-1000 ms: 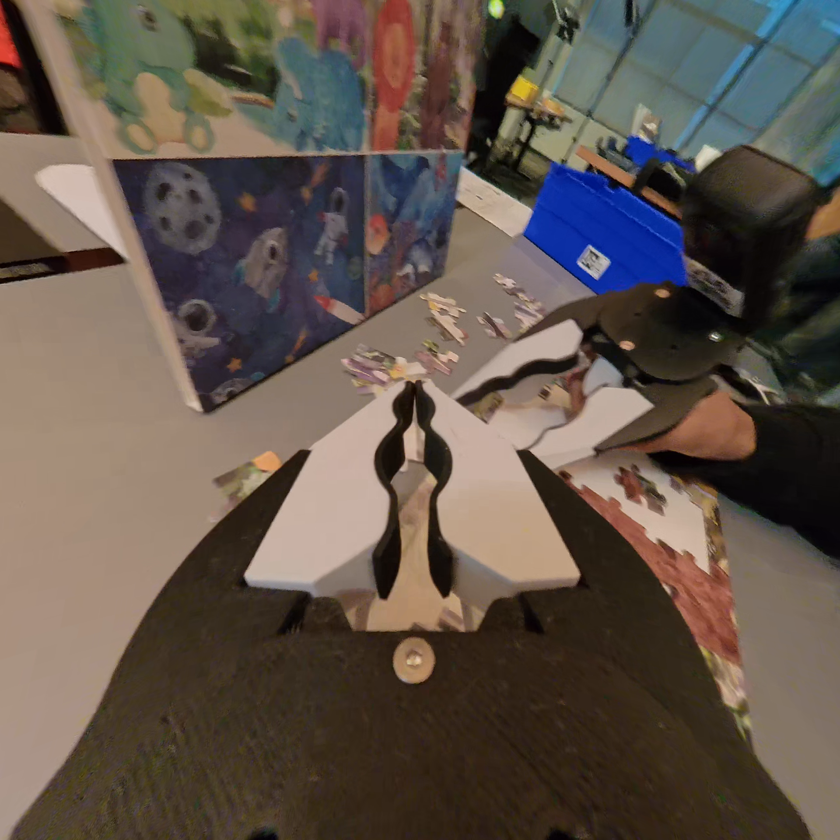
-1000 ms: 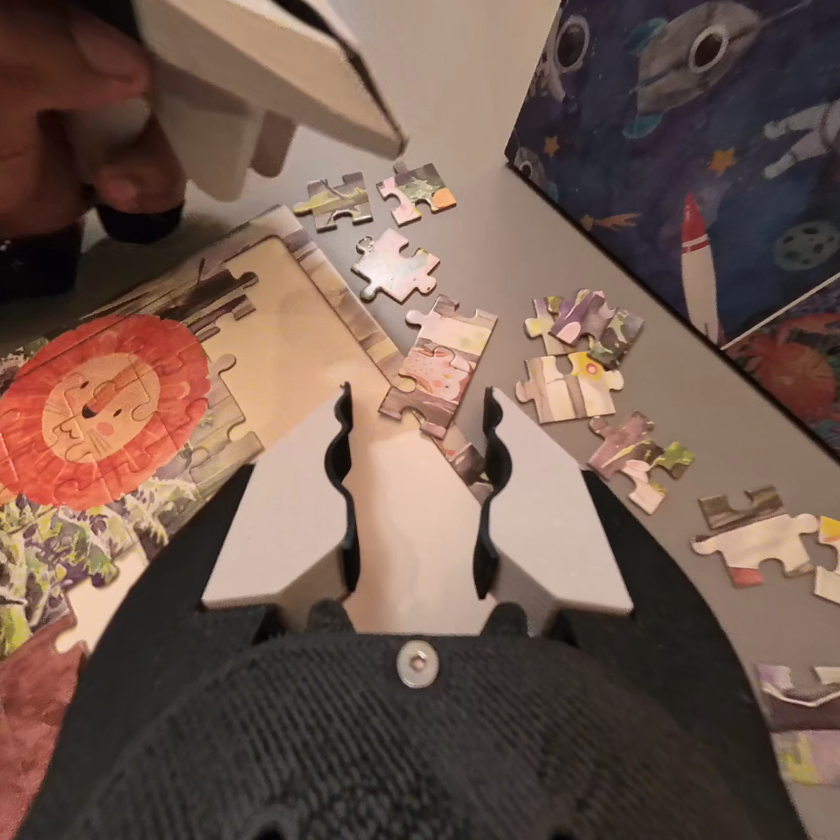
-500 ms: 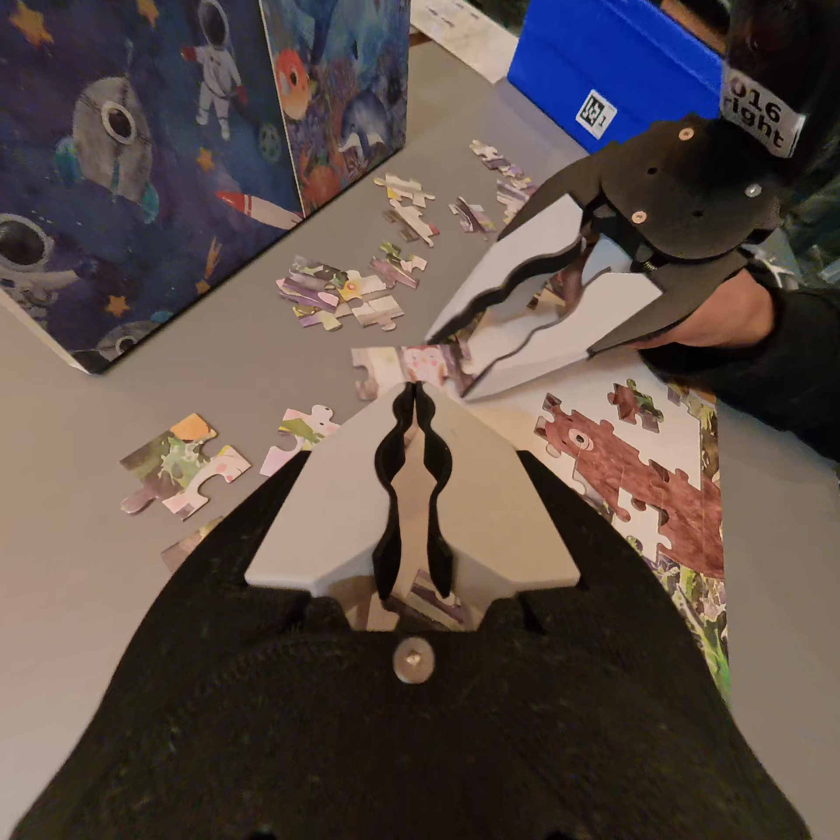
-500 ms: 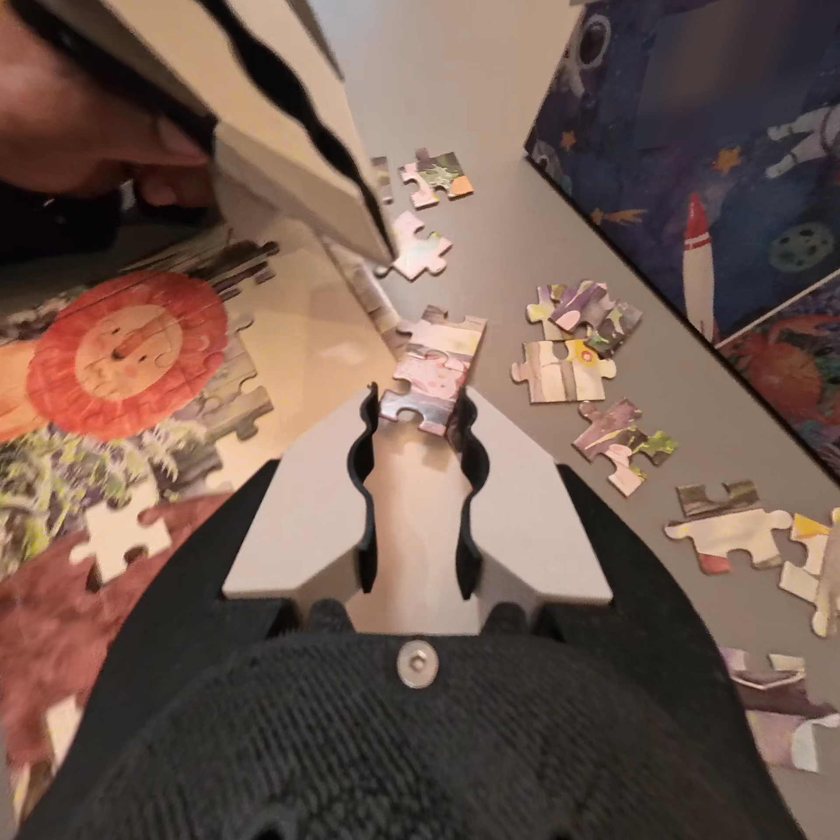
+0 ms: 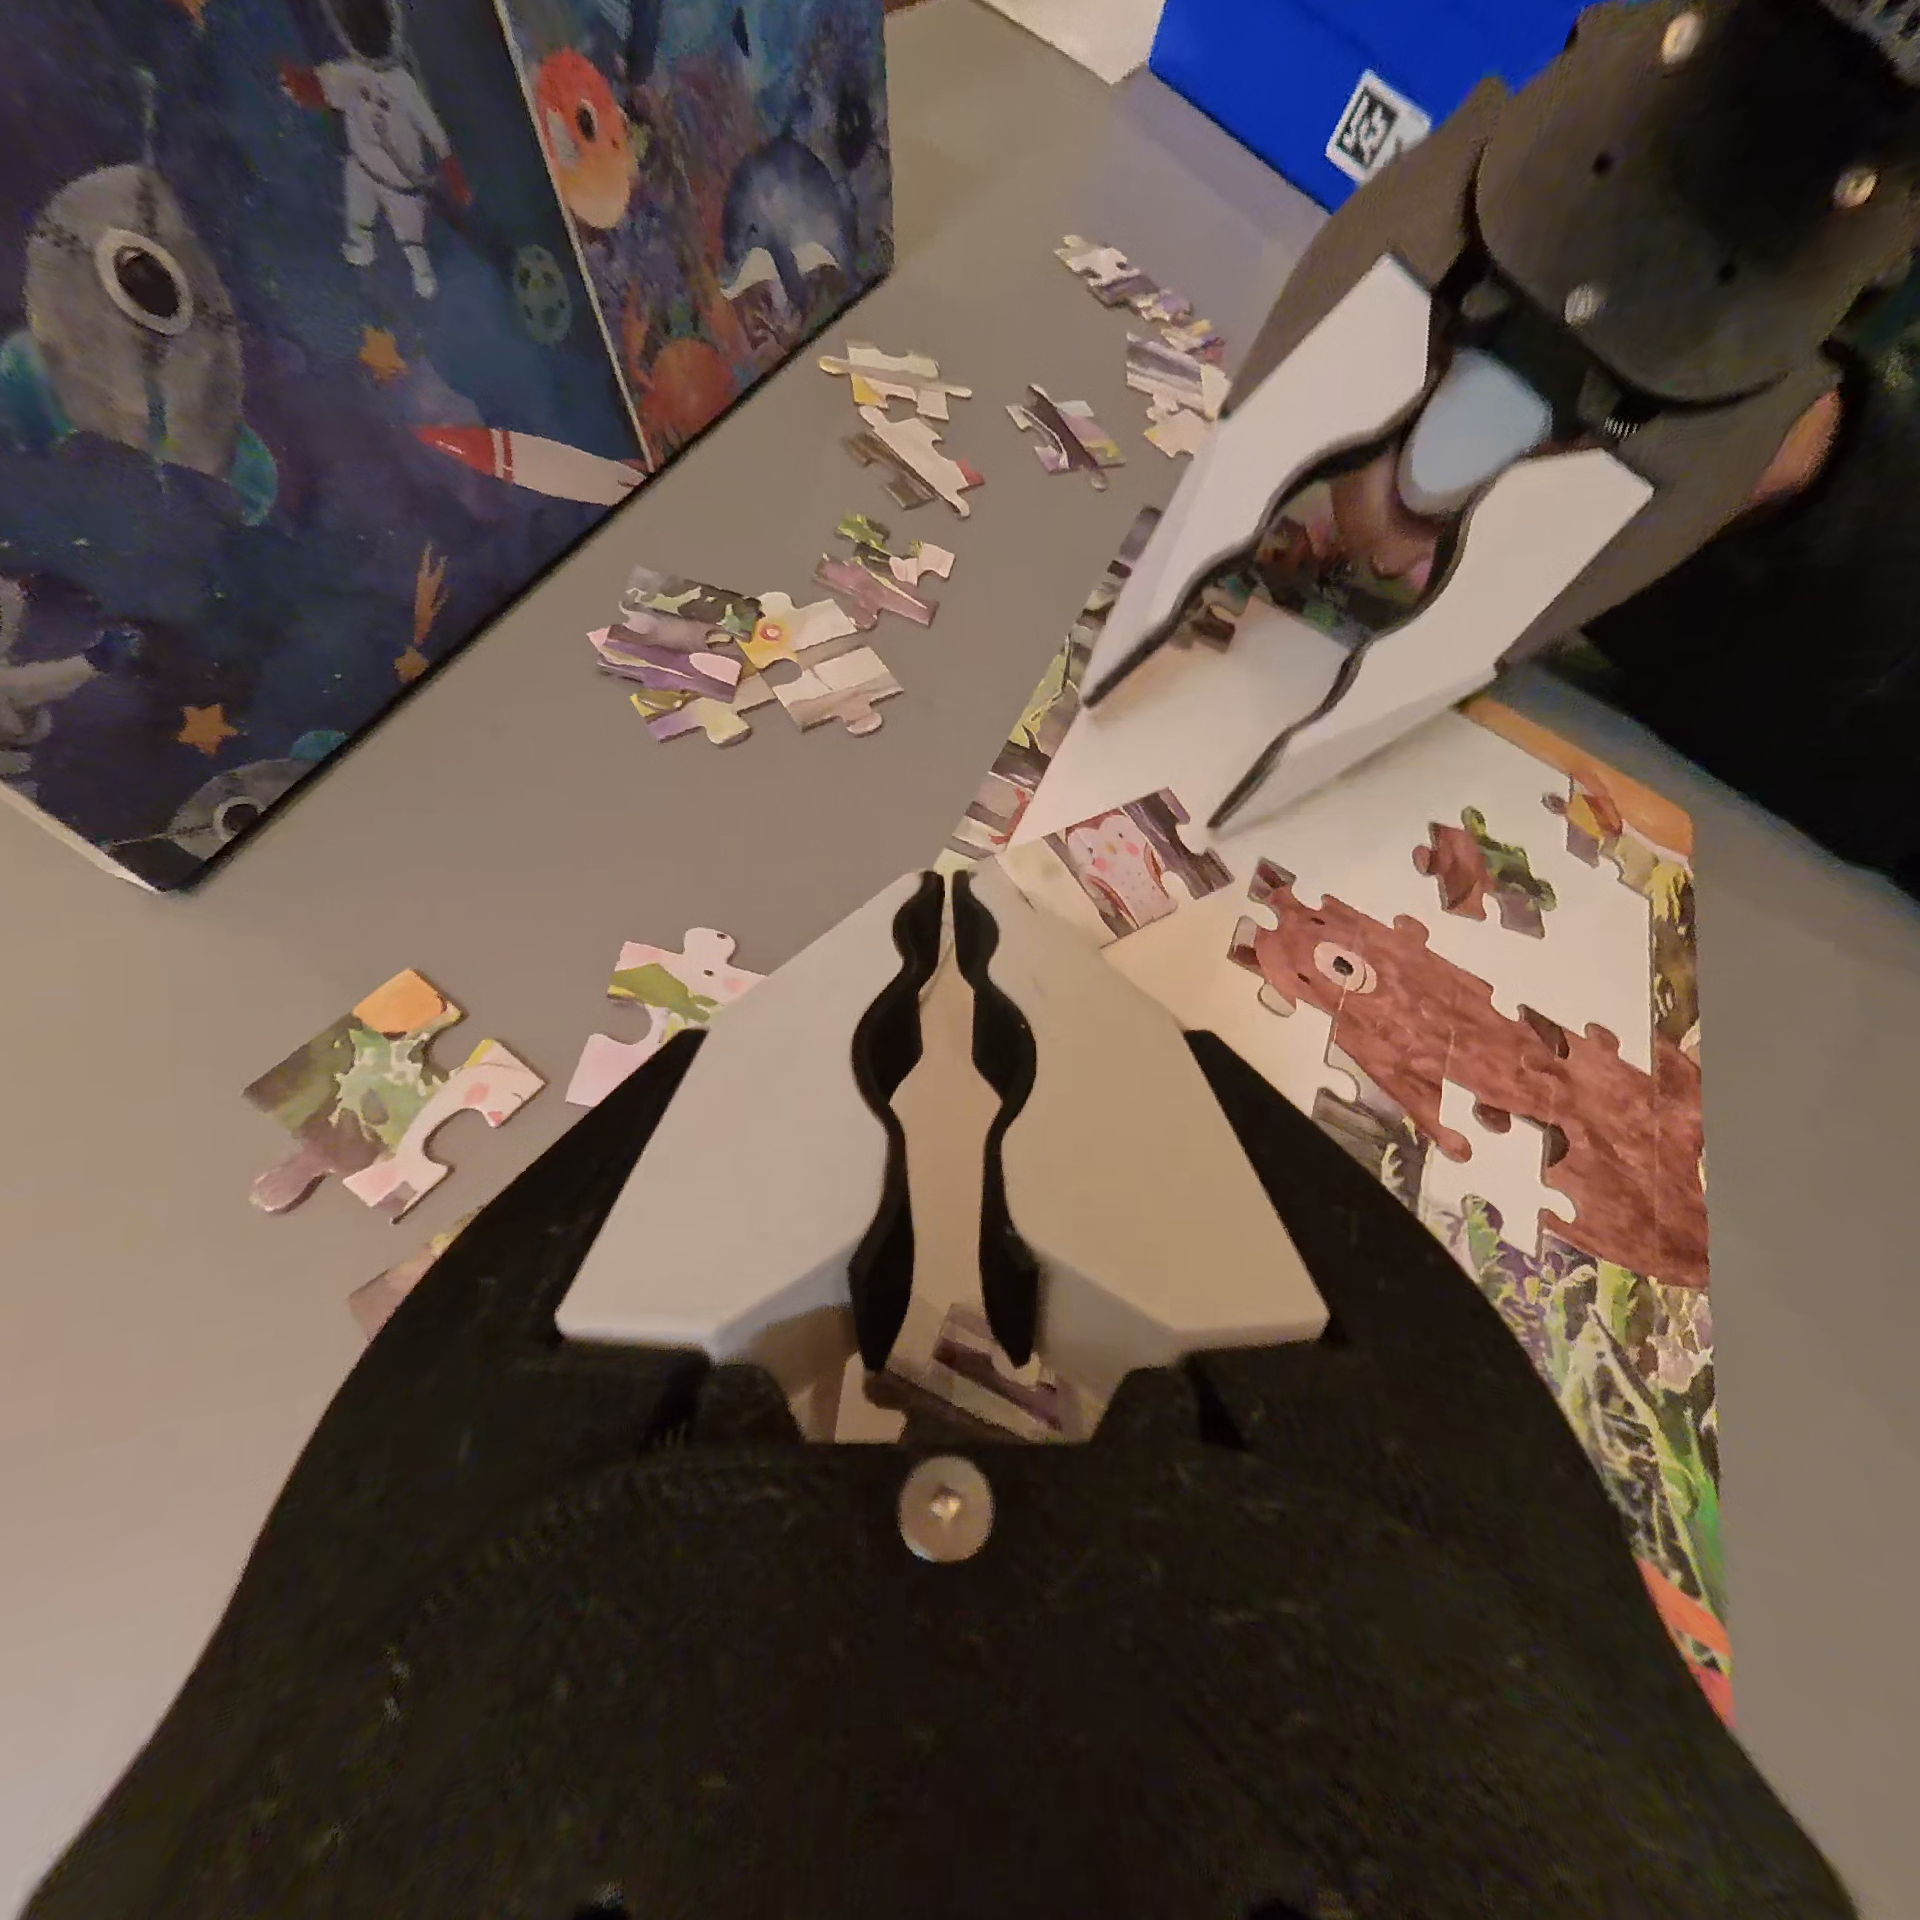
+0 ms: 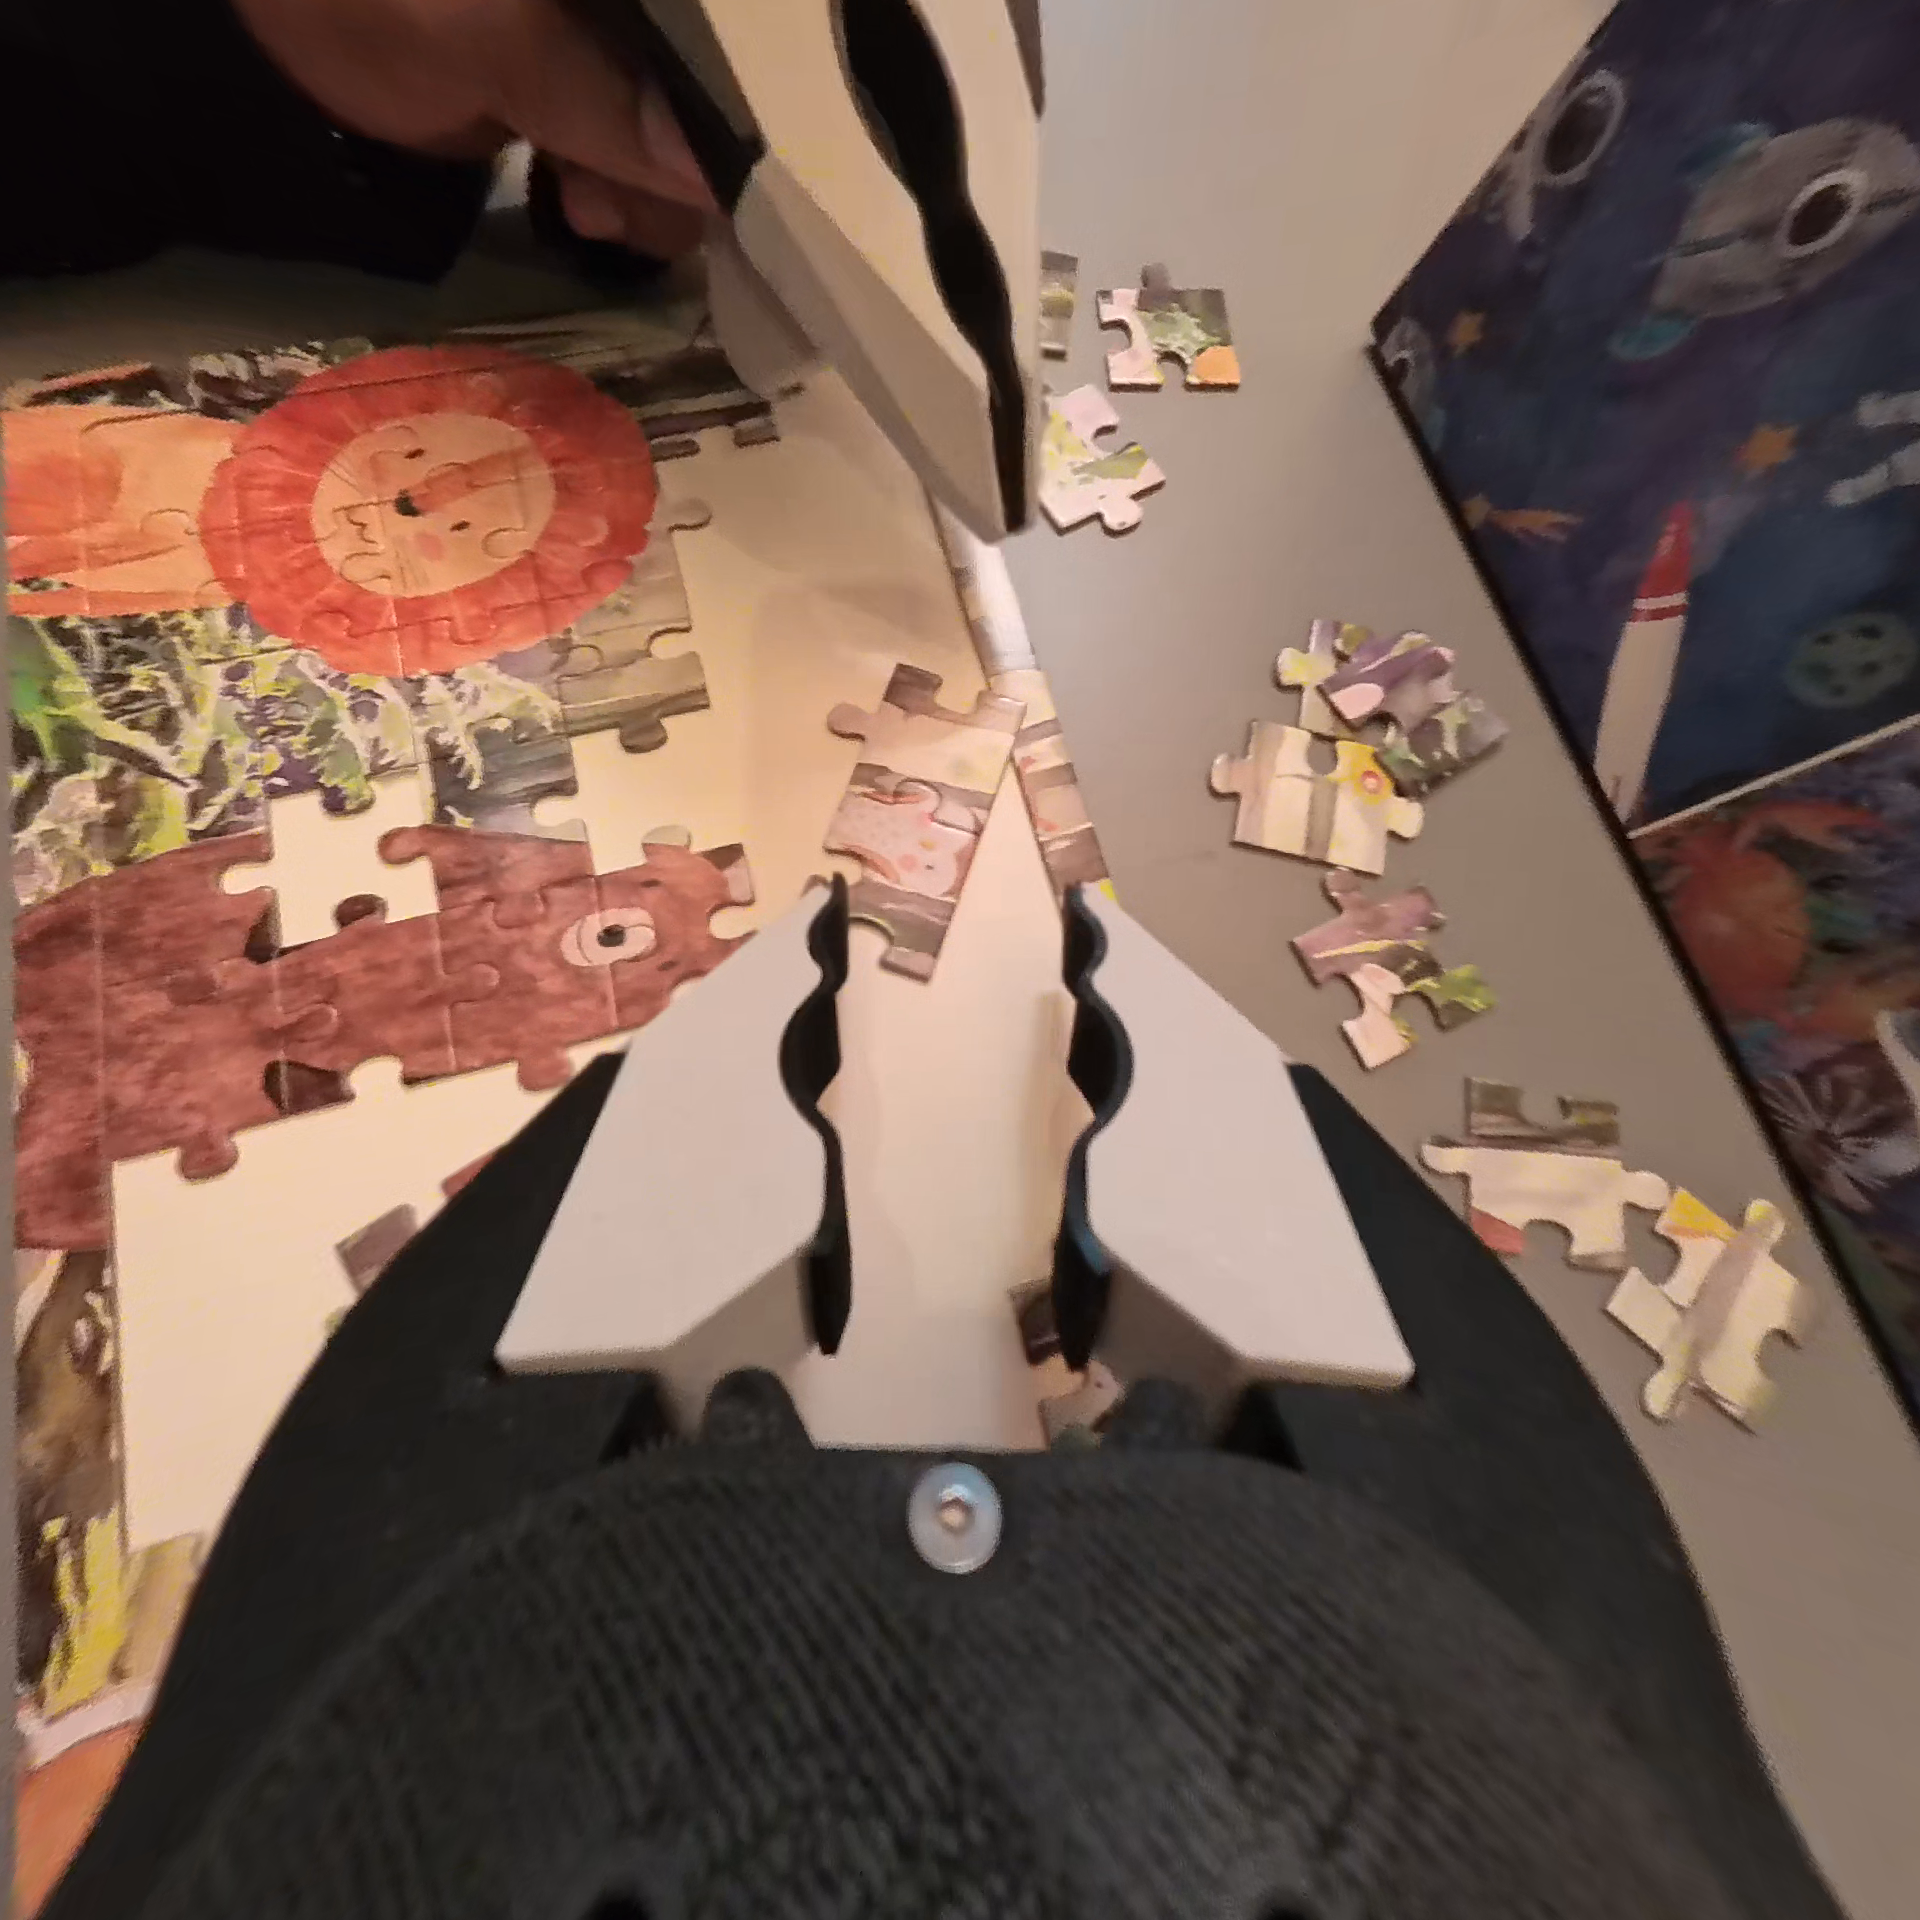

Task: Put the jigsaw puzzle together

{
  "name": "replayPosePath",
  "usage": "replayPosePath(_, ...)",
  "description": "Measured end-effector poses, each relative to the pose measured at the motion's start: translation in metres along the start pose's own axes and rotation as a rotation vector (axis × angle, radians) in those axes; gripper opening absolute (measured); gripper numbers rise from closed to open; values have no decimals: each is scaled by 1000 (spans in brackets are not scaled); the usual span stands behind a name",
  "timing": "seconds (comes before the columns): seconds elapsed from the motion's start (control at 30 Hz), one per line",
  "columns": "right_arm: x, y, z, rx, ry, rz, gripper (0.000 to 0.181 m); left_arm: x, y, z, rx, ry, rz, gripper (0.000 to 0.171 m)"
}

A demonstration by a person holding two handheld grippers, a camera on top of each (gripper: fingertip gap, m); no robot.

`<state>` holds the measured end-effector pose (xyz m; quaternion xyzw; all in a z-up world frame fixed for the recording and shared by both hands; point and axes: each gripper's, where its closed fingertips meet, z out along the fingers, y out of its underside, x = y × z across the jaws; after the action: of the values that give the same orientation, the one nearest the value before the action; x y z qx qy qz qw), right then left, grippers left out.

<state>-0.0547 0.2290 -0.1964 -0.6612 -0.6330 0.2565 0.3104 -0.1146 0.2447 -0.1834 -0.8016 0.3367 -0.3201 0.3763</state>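
The puzzle board (image 6: 831, 582) lies on the grey table with a lion (image 6: 426, 509), a brown bear (image 6: 416, 956) and foliage assembled; it also shows in the left wrist view (image 5: 1351, 831). A joined pink-and-grey piece cluster (image 6: 925, 810) lies flat on the bare board near its edge, and also shows in the left wrist view (image 5: 1127, 868). My right gripper (image 6: 954, 896) is open, with the cluster's near end between its fingertips. It shows from outside in the left wrist view (image 5: 1158, 758). My left gripper (image 5: 948, 883) is shut and empty, just above the board's edge, beside the cluster.
Loose pieces lie on the table beside the board (image 5: 748, 655), (image 5: 395, 1091), (image 6: 1340, 769), (image 6: 1538, 1184). A puzzle box with space pictures (image 5: 260, 416) stands behind them, also in the right wrist view (image 6: 1714, 416). A blue bin (image 5: 1247, 62) stands farther back. My right fingertips sit around 7 cm from my left ones. My right tips are roughly 9 cm from the brown bear (image 6: 416, 956). It is also in sight in the left wrist view (image 5: 1465, 1058).
My right gripper closed on the pink cluster, moved it onto the bare board and opened again. My left gripper tilted down toward the board's edge and stayed shut.
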Motion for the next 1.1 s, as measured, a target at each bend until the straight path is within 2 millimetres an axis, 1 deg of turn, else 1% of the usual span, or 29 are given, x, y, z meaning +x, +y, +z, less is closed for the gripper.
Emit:
replayPosePath(0.1,-11,-2,0,10,-63,6,49,5,6,5,-48,-3,49,2)
replayPosePath(0.13,-14,1,2,-9,-75,7,53,6,8,7,-64,-6,64,3)
replayPosePath(0.23,-13,11,8,-71,-54,-14,57,9,13,11,-109,-11,106,5)
replayPosePath(0.3,-9,11,8,-72,-36,-2,52,11,16,13,-133,-16,132,6)
replayPosePath(0.33,-8,12,8,-79,-28,0,53,12,18,14,-142,-19,142,6)
replayPosePath(0.43,-1,14,6,-79,-4,13,50,13,21,16,-165,-23,164,7)
replayPosePath(0.63,8,15,5,-74,41,22,45,14,21,16,-164,-12,160,9)
replayPosePath(0.8,9,14,6,-73,59,16,41,17,21,16,-167,8,162,13)
replayPosePath(0.83,9,14,5,-75,57,10,43,18,22,16,-168,14,168,16)
replayPosePath(0.87,8,13,5,-76,54,4,46,20,22,16,-170,20,176,23)
replayPosePath(0.93,7,11,6,-65,54,-2,49,21,19,16,-152,8,222,61)
replayPosePath(0.97,6,9,7,-57,54,-3,51,19,16,15,-132,-21,259,67)
replayPosePath(1.03,3,7,10,-47,46,0,53,17,13,13,-110,-56,320,67)
replayPosePath(1.1,1,7,13,-49,32,15,52,18,19,15,-147,-47,330,66)
